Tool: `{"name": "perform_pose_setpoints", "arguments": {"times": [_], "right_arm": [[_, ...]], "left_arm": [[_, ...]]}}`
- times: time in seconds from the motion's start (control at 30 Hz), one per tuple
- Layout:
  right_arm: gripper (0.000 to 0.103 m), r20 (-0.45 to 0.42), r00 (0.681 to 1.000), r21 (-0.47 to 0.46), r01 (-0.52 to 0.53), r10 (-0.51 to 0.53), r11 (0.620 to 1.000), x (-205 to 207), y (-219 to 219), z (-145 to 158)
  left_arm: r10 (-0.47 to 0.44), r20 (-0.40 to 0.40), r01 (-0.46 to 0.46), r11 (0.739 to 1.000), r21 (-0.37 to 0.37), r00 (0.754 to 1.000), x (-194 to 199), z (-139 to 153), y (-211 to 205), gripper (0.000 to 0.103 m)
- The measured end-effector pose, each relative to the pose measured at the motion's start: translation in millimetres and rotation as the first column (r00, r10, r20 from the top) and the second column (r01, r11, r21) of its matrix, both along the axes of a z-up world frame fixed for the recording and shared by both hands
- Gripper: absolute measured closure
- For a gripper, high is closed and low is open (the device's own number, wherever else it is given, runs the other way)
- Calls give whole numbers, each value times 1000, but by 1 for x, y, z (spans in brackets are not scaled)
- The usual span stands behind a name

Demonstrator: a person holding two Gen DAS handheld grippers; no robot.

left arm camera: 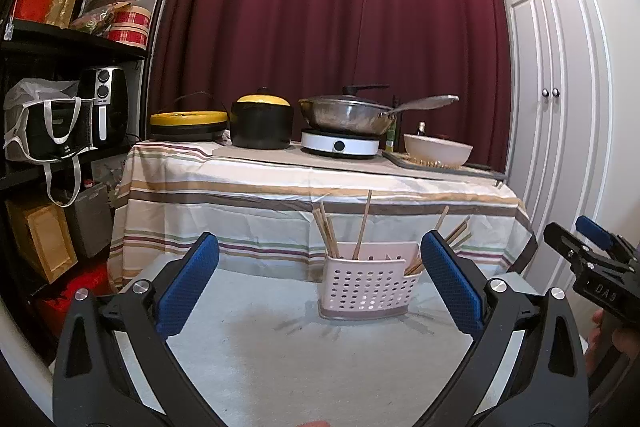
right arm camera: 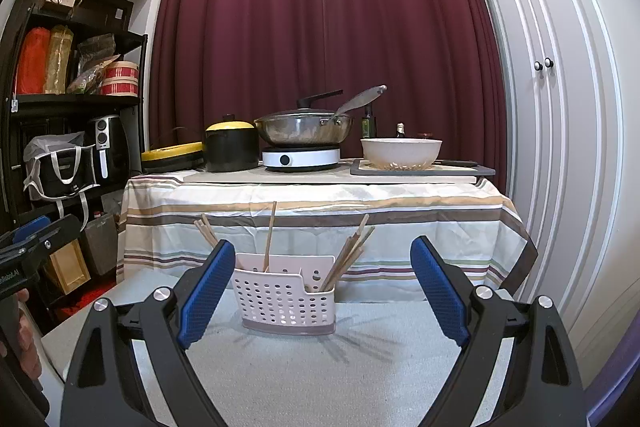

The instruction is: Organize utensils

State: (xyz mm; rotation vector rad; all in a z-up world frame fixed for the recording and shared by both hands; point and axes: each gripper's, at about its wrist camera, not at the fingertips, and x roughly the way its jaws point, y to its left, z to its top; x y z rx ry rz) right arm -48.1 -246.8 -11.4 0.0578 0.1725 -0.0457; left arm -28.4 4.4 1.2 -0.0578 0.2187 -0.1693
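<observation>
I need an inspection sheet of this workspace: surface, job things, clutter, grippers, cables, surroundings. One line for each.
Surface: pale grey table top, bare apart from the basket.
Job's things: white perforated basket standing upright; wooden chopsticks leaning inside it in separate compartments.
Clutter: nothing seen on the near table.
Grippers: left gripper open, empty; right gripper open, empty; both short of the basket.
Cables: nothing seen.
Surroundings: striped-cloth table behind with black pot, pan on a white hotplate, bowl; red curtain; black shelves; white cupboard.
</observation>
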Motion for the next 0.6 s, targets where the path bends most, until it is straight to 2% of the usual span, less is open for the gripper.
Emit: {"name": "perform_pose_setpoints", "arguments": {"times": [0.17,0.6], "right_arm": [[16,-1,1000,-3,0,0,1000,1,1,-1],[16,-14,1000,-5,1,-1,1000,4,1,-5]], "left_arm": [[12,14,-12,999,46,1000,-2,-3,-6,4],[8,13,-8,1000,26,1000,-1,-7,-4,4]]}}
